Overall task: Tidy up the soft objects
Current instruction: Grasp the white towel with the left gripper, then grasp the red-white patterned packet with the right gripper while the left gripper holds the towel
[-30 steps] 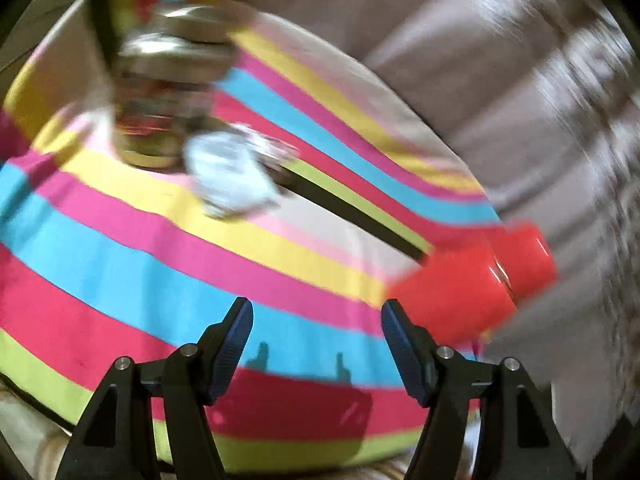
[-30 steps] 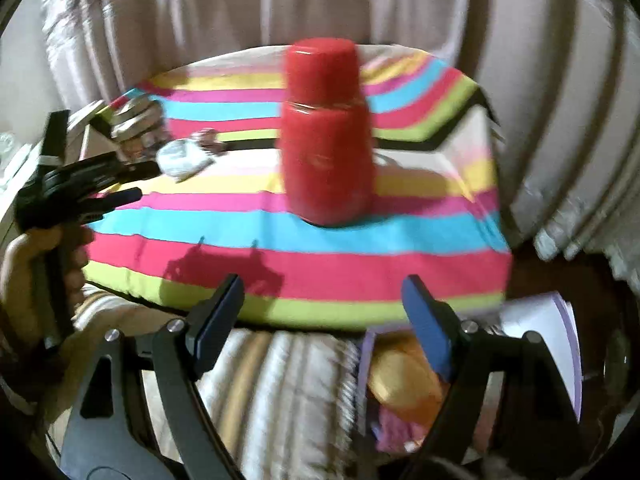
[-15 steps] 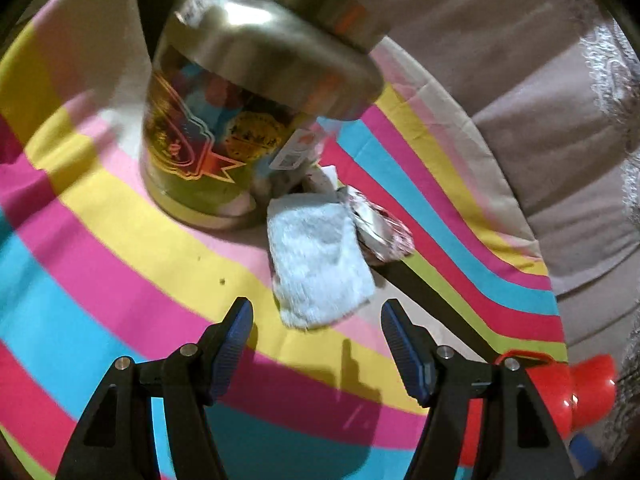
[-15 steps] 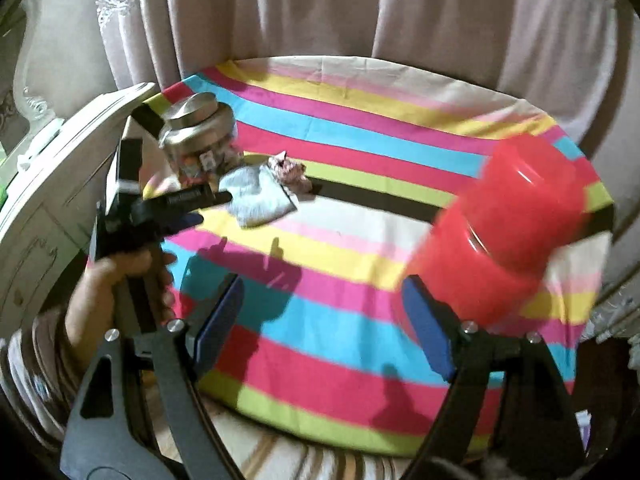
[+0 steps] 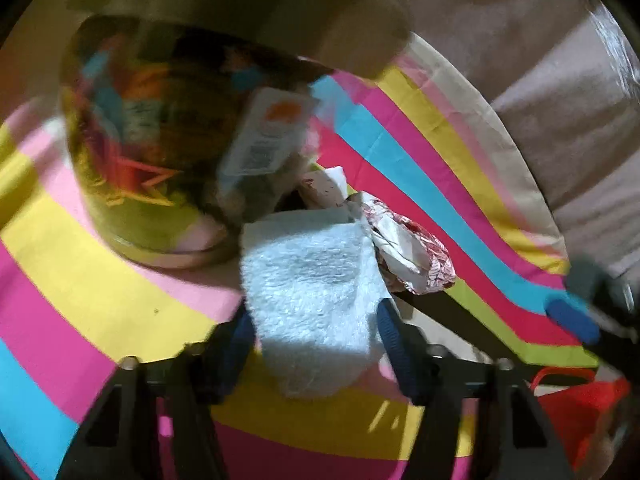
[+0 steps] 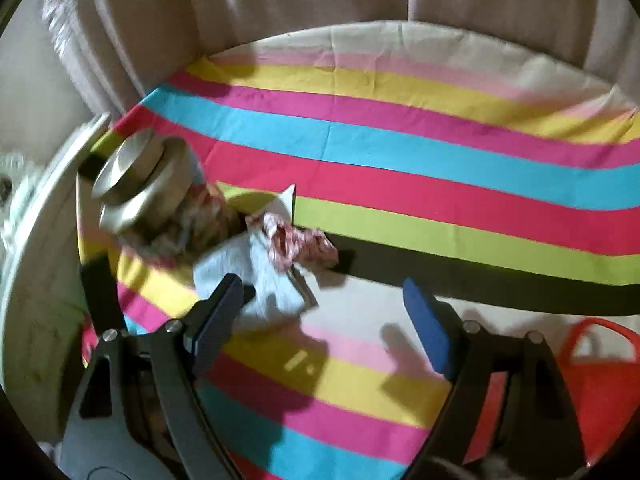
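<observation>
One soft object, a folded white towel, lies flat on the striped counter between the two fingers of the left claw, whose jaws are closing around it; whether the pads already press its edges cannot be told. Its long axis runs away from the claw, its far end pointing toward a lidded metal jar just beyond. A crumpled red-and-white wrapper touches the towel's far right corner. The right claw hangs with jaws apart and nothing between them, over bare cloth to the right of the towel; a red container sits at its lower right. Likely risks: the closing jaws may pinch only the top fold, letting the towel unfold on lifting, or snag the wrapper, or nudge the nearby jar.
</observation>
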`<state>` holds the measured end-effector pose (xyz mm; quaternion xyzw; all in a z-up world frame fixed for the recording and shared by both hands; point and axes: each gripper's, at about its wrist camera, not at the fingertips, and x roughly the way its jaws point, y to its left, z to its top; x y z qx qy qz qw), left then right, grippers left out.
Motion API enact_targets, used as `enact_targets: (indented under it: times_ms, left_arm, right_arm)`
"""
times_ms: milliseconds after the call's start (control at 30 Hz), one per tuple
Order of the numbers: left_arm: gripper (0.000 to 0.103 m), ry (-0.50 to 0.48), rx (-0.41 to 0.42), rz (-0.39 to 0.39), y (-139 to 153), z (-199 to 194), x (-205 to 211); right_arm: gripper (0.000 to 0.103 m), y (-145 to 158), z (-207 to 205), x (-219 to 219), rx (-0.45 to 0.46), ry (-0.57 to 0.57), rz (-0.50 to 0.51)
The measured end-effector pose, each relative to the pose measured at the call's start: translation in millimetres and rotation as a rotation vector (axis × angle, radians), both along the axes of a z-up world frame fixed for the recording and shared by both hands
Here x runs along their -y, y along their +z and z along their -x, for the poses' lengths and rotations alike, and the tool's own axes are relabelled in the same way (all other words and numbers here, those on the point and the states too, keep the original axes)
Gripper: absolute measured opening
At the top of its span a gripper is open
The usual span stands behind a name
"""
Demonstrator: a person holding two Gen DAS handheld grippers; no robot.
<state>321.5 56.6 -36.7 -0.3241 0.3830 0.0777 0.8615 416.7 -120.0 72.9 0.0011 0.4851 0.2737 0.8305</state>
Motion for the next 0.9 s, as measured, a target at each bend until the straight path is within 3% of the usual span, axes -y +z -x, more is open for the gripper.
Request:
enact_targets:
  times_ms: [67,100,167,233,367,567,767,800,833,900]
  left_arm:
    - [0.032,-0.032,-0.006,-0.017,-2,-5,6]
    - [0.02,-0.043,-0.003,-0.031,-3,-5,8]
    - [0.017,-0.061,0.007,-0.014,-3,-4,9]
    - [0.015,-0.072,0.015,0.032,-1,2,7]
    - [0.015,-0.118,0.01,0.049,8,19,11]
    - [0.015,-0.142,-0.023,0.112,9,41,9]
    - [0.015,-0.161,-0.034,0.135,12,63,9]
    - [0.015,-0.163,-0.032,0.124,13,70,7]
    - [0.015,-0.162,-0.031,0.116,14,73,6]
    - [0.015,-0.153,-0.027,0.111,15,78,3]
  right_arm:
    - [0.086,-9,-15,-9,-0.02,-0.003,-0.001]
    - [0.087,-12,-20,-13,-0.028,-0.001,0.004]
    - [0.087,-22,-30,-24,-0.046,0.012,0.016]
    - [0.087,-31,-41,-36,-0.061,0.02,0.028]
    - [0.087,-48,-52,-58,-0.09,0.038,0.043]
    - [0.087,-74,-47,-87,-0.128,0.094,0.101]
    - [0.086,-92,-41,-105,-0.068,0.14,0.193]
    - [0.074,-95,-38,-106,-0.062,0.154,0.201]
    - [0.048,-98,-34,-108,-0.051,0.166,0.214]
    - [0.03,-97,-23,-104,0.002,0.155,0.247]
